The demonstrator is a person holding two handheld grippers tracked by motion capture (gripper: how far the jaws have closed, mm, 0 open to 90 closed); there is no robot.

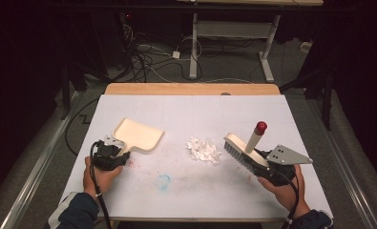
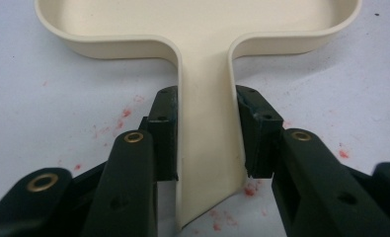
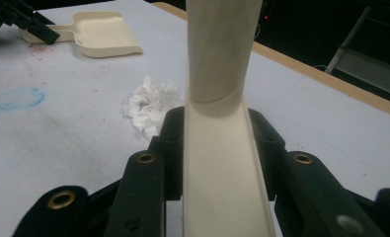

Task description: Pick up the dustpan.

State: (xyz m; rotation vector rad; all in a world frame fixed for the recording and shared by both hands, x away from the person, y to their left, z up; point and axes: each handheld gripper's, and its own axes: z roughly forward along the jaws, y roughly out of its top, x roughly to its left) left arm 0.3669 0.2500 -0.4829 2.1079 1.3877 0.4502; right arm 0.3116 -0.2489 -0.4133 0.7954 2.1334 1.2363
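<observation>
High view: I'm gripping the dustpan (image 1: 137, 135) handle in my left gripper (image 1: 110, 155), brush (image 1: 243, 151) in my right gripper (image 1: 272, 168)
I'm judging short, low strokes are pushing the paper scraps (image 1: 203, 150), lying between them, cleanly panward

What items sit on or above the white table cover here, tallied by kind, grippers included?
Grippers: 2, left gripper shut on the dustpan handle, right gripper shut on the brush
Dustpan: 1, cream
Brush: 1, cream with a red-tipped handle
Pile of white scraps: 1
Total: 5
</observation>
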